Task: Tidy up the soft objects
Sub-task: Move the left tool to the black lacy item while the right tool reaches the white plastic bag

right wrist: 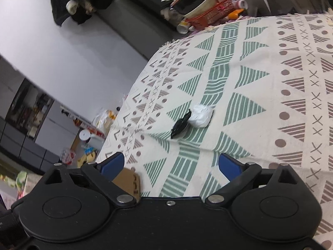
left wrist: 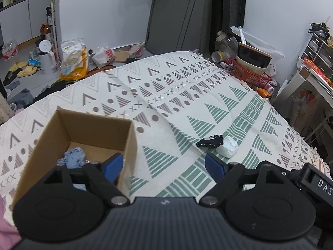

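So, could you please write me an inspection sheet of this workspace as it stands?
Surface: patterned blanket with cream, green and brown motifs, a few creases.
Job's things: open cardboard box holding a blue cloth item; black soft item and white soft item touching each other on the blanket, outside the box.
Clutter: red basket with stacked bowls beyond the blanket's far edge.
Grippers: left tool open, empty, beside the box; right tool open, empty, pointing toward the two loose items.
Cables: nothing seen.
Surroundings: floor with bags, slippers and a white kettle; grey door.
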